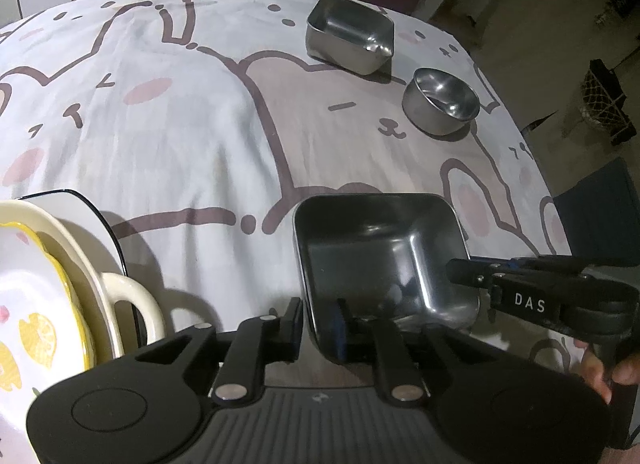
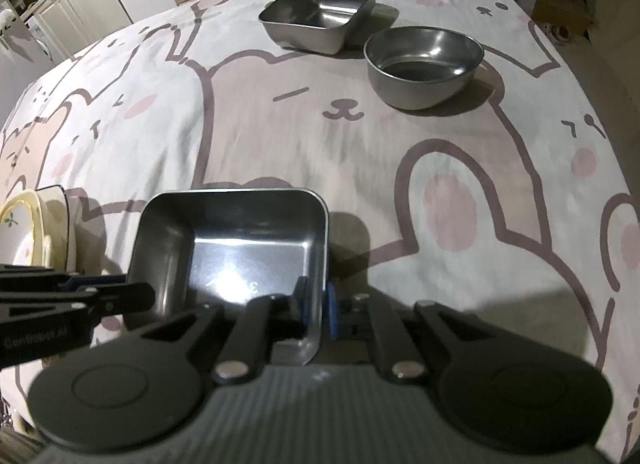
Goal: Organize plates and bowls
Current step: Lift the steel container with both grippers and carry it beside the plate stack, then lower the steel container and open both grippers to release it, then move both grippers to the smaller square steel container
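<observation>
A small square steel tray [image 1: 380, 256] [image 2: 232, 240] rests on the cartoon-bear tablecloth [image 1: 180, 135], right in front of both grippers. My left gripper [image 1: 318, 324] straddles the tray's left wall, one finger outside and one inside, with a thin gap showing beside the wall. My right gripper [image 2: 316, 304] straddles the right wall the same way, its blue pad close to the outside. Each gripper also shows from the side in the other's view: right gripper [image 1: 470, 272], left gripper [image 2: 132, 296]. Farther back stand a rectangular steel tray [image 1: 350, 33] [image 2: 320, 11] and a round steel bowl [image 1: 440, 99] [image 2: 424, 63].
A stack of ceramic dishes [image 1: 40, 284] [image 2: 28, 232] sits at the near left: a lemon-print plate on a cream dish with a loop handle [image 1: 136, 304]. The table's edge curves down the right side, with a chair [image 1: 600, 215] beyond. A person's fingers [image 1: 604, 372] hold the right gripper.
</observation>
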Demonstrator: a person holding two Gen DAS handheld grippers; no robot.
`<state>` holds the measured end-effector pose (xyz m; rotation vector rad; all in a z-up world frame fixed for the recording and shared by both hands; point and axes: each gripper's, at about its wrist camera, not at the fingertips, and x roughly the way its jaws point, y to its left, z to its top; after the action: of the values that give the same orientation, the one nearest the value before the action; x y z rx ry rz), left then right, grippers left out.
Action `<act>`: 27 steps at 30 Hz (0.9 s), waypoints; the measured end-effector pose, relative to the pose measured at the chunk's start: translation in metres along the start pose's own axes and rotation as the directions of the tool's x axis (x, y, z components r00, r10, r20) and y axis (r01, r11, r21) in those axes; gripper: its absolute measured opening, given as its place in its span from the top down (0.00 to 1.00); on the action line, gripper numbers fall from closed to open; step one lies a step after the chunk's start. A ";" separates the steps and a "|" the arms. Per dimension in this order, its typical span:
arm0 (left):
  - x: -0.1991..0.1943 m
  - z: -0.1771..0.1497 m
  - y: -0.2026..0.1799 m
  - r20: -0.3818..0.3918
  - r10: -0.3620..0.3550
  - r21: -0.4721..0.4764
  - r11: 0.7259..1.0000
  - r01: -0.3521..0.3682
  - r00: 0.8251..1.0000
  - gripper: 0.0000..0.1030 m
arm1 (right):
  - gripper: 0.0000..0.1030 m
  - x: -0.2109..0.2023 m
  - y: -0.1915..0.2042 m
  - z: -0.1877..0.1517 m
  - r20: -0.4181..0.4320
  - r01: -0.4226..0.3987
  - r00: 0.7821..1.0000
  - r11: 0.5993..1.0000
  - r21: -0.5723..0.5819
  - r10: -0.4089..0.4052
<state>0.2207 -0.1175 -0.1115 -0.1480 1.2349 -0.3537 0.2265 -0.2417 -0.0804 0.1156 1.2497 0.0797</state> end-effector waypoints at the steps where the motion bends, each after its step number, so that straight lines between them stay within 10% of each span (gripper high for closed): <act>1: -0.001 0.000 -0.001 0.003 -0.001 0.003 1.000 0.001 1.000 0.76 | 0.88 -0.001 0.000 0.000 0.002 0.000 1.000 1.000 0.000 0.000; 12: -0.024 -0.008 -0.009 0.043 0.002 0.043 0.999 -0.004 0.999 0.52 | 0.43 -0.028 -0.001 -0.012 0.055 -0.024 0.998 1.000 0.007 0.023; 23: -0.059 -0.008 -0.020 0.186 0.040 0.126 0.990 -0.064 0.982 0.01 | 0.03 -0.081 -0.003 -0.030 0.215 -0.035 0.976 0.999 0.011 0.032; 27: -0.068 -0.004 -0.031 0.267 0.033 0.172 0.982 -0.081 0.963 0.00 | 0.00 -0.099 -0.015 -0.032 0.307 -0.046 0.951 0.998 0.039 0.031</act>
<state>0.1917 -0.1229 -0.0428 -0.0010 0.9364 -0.3818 0.1650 -0.2675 0.0008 0.1852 0.9393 0.0640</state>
